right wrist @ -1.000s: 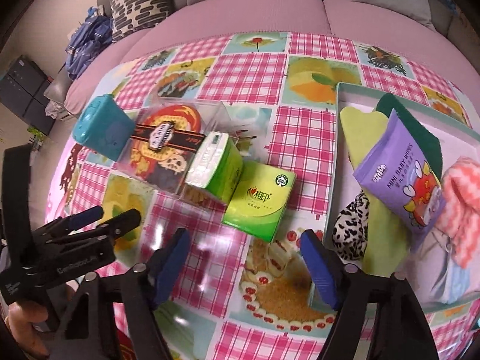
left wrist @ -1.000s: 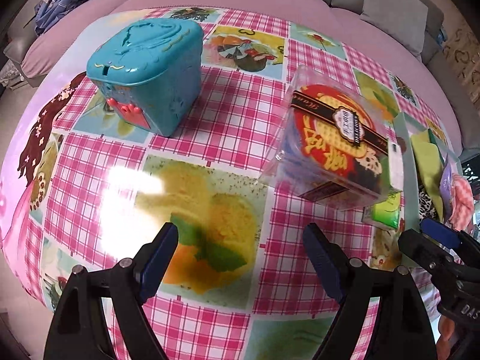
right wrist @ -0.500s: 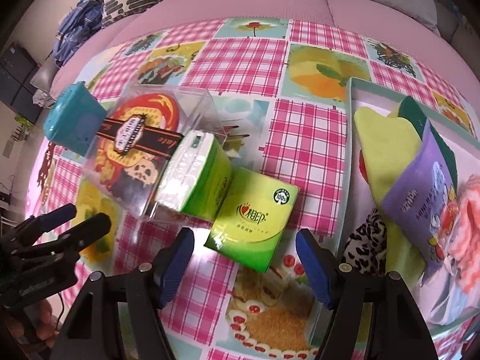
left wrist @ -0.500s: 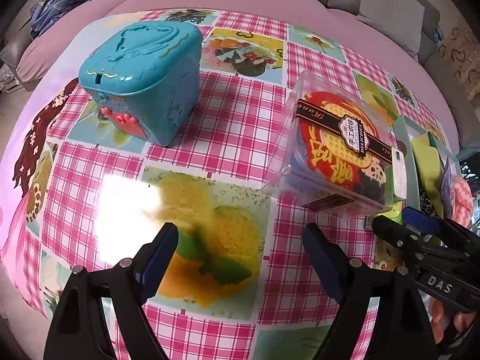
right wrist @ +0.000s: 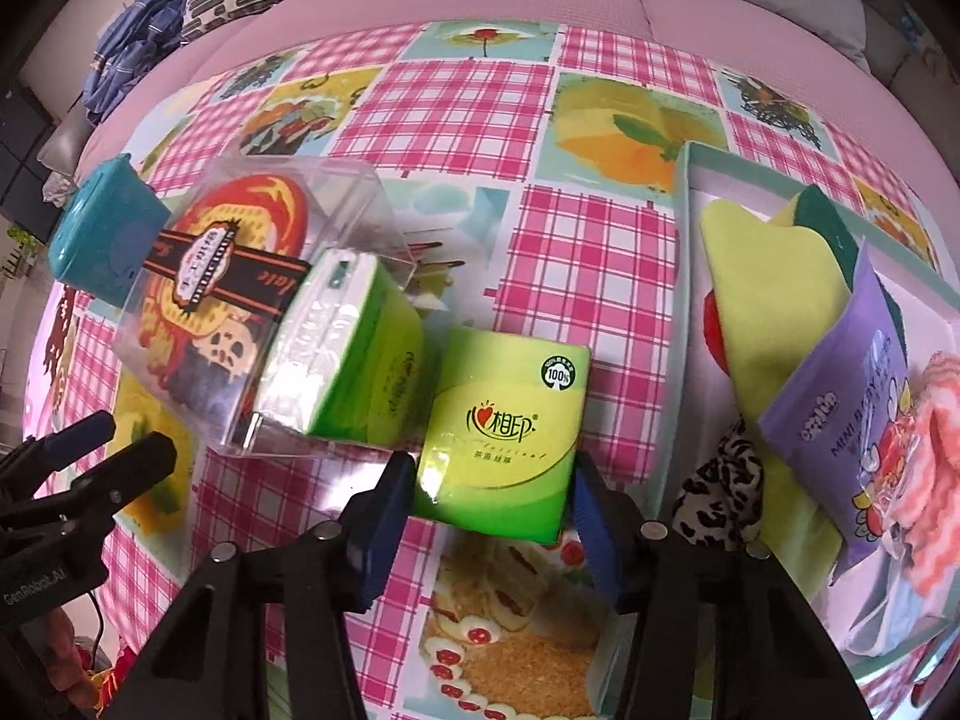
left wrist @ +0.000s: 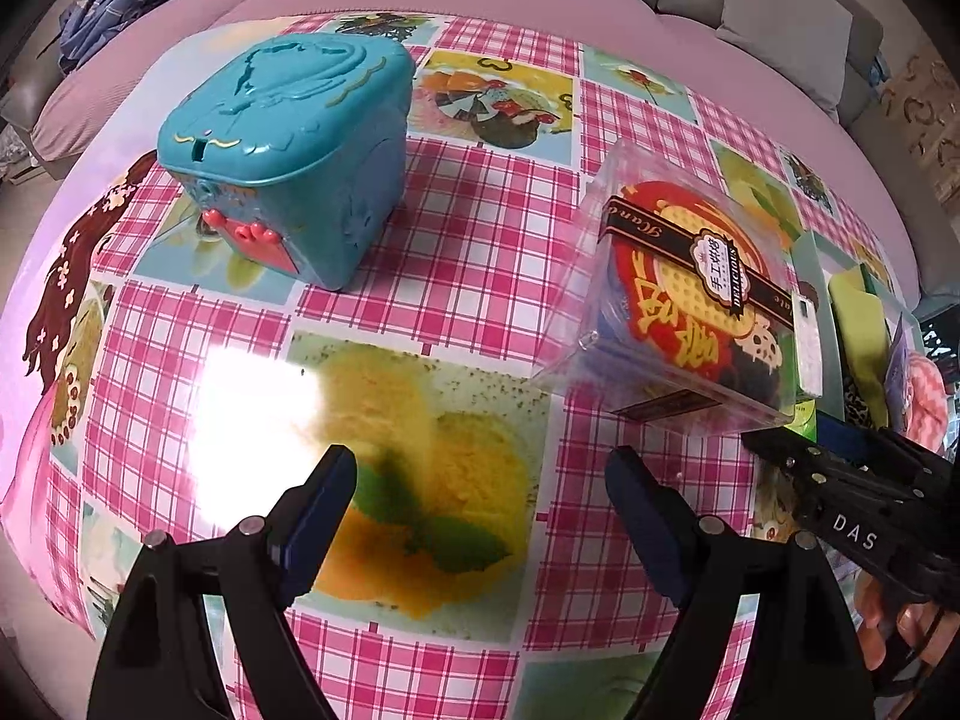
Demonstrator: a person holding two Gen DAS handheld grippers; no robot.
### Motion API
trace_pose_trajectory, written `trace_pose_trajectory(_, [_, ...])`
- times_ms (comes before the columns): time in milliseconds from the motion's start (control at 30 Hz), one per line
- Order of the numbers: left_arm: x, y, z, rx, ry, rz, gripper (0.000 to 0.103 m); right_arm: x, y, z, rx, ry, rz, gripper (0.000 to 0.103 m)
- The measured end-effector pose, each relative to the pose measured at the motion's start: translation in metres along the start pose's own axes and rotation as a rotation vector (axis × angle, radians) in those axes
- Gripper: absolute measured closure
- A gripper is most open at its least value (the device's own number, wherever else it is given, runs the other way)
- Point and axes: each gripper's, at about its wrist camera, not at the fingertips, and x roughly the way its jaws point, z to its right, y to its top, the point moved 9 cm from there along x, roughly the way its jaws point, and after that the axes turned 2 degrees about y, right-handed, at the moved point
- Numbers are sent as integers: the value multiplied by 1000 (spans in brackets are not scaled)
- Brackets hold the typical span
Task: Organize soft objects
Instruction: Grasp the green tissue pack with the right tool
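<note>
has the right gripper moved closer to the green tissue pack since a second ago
Yes. The right gripper has advanced toward the green tissue pack, which stayed beside the clear box; its jaws now flank the pack.

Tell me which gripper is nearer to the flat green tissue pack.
Right. The right gripper has the green tissue pack between its open fingers, one on each side. The left gripper hovers over bare tablecloth, well left of it beyond the clear plastic box.

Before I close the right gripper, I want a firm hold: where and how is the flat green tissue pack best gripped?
Grip the flat green tissue pack across its two long side edges near the close end, coming from the near side. The right gripper already straddles that end; the pack lies flat, free of the upright tissue pack.
</note>
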Motion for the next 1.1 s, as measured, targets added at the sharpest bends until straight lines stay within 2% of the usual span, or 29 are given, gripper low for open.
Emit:
trace_pose_trajectory(233, [-8, 1, 5, 13, 0, 14, 18, -6, -4, 2, 17, 25, 9, 50])
trace_pose_trajectory(567, [-39, 6, 22, 48, -21, 69, 18, -56, -16, 9, 18, 71, 106, 50])
trace_pose_trajectory(1000, [-61, 16, 104, 239, -80, 125, 18, -107, -30, 39, 36, 63, 185, 50])
trace_pose_trajectory(1067, [-60, 17, 114, 271, -81, 130, 21, -114, -32, 45, 41, 61, 199, 50])
trace_pose_trajectory(1100, [-58, 17, 120, 284, -80, 129, 27, -116, -33, 48, 43, 61, 204, 50])
